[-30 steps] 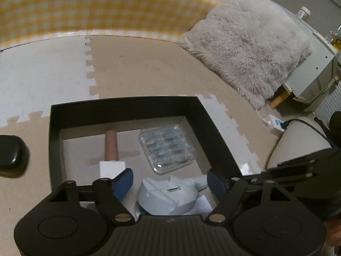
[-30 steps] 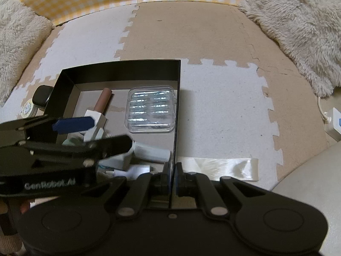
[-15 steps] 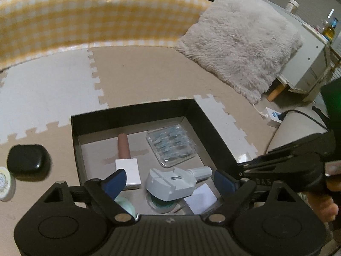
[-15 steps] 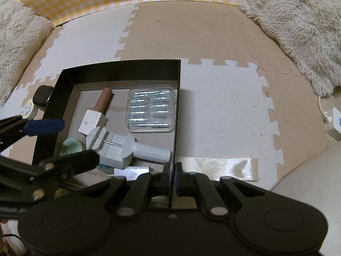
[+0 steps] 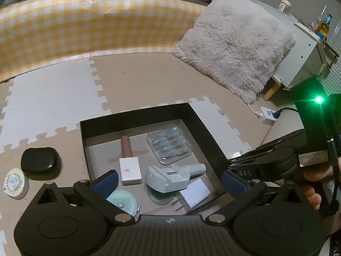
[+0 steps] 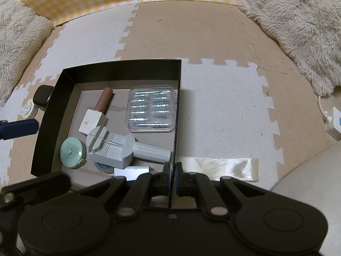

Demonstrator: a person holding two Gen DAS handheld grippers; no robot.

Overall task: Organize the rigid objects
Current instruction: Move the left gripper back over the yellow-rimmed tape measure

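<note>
Ahead of the grippers, the floor is interlocking foam mat (image 6: pixel 191 34) — beige and white tiles with jigsaw edges. A yellow gingham bolster (image 5: pixel 85 27) curves along its far edge. A shaggy grey cushion (image 5: pixel 234 49) lies ahead to the right, leaning against a white cabinet (image 5: pixel 298 59) — another cushion (image 6: pixel 17 49) sits far left. Dim, warm light.

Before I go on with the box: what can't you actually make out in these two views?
- Teal round item, right wrist view: mostly under the grey tool.
- Clear case contents, both views: blurred by glare.
- Round tin label, left wrist view: too small.
- Black case, right wrist view: partly behind the black box wall.
</note>
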